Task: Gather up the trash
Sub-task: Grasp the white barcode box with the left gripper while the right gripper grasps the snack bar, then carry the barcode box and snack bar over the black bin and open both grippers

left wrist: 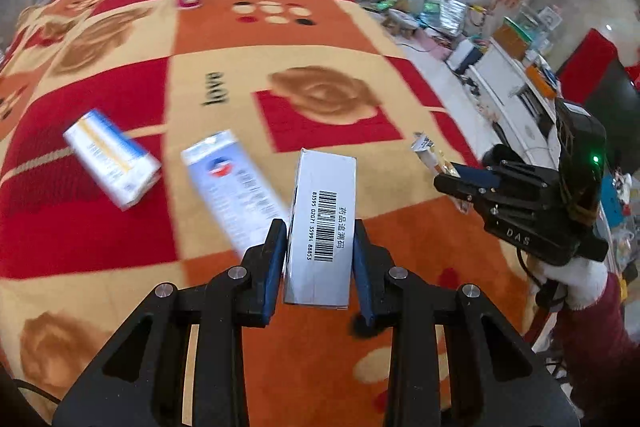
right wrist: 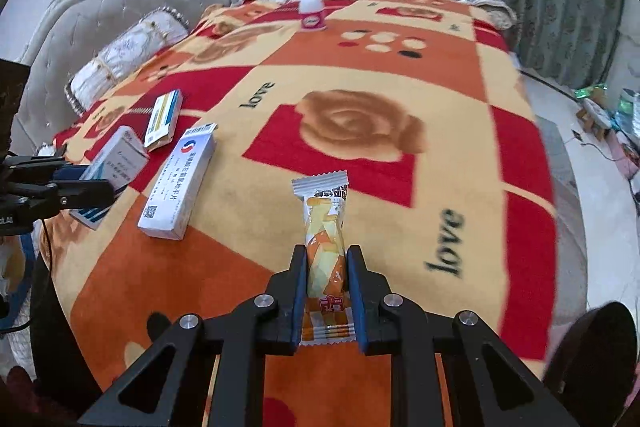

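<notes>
Three medicine boxes, one clamped in left fingers, two lying on blanket, one snack packet pinched in right fingers, one bottle.

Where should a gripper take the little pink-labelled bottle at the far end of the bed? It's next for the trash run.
Grip the bottle across its round labelled body, coming in level from the near side. It stands upright on soft blanket, so a top-down push would probably tip it.

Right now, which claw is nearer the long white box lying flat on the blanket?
Left. The left claw, holding a barcode box, sits right beside the long white box. The right claw, gripping a snack wrapper, is farther off to its right.
</notes>
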`<state>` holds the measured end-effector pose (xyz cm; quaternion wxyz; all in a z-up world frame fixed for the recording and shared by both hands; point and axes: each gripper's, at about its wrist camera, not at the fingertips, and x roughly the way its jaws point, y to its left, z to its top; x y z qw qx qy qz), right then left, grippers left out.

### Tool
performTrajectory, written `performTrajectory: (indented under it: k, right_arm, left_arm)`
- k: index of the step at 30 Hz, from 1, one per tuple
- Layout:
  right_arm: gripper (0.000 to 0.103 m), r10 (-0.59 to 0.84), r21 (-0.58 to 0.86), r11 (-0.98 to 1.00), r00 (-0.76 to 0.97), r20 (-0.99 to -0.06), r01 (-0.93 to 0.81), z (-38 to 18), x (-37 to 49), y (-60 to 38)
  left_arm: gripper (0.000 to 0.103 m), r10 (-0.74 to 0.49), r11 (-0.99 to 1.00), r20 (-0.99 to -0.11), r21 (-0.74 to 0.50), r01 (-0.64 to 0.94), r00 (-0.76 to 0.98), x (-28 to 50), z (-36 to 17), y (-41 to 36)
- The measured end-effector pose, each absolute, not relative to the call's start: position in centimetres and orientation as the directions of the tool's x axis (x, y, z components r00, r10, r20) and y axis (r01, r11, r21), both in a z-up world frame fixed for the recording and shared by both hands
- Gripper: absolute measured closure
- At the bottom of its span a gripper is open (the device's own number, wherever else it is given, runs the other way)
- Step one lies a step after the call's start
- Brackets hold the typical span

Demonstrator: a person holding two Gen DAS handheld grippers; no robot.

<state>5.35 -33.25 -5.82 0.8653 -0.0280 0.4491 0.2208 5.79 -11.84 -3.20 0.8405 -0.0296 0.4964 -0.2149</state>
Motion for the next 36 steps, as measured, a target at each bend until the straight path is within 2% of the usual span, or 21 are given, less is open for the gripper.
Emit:
performTrajectory:
  k: [21, 36]
  right_arm:
    - [0.085, 0.159, 0.124, 0.987, 0.603, -0.782, -0.1, -4.7, 0.5, -50.0]
    - [0.085, 0.043, 0.118, 0.989, 0.575, -0.817, 0.093, -6.9, -1.7, -59.1]
  left_arm:
    - [0.074, -0.47, 0.782, -0.822, -0.217, 0.584, 0.323, 8.1, -3.3, -31.6]
    - [0.074, -0.555, 0.681, -0.812, -0.317, 0.66, 0.182, 8.7, -4.4, -41.6]
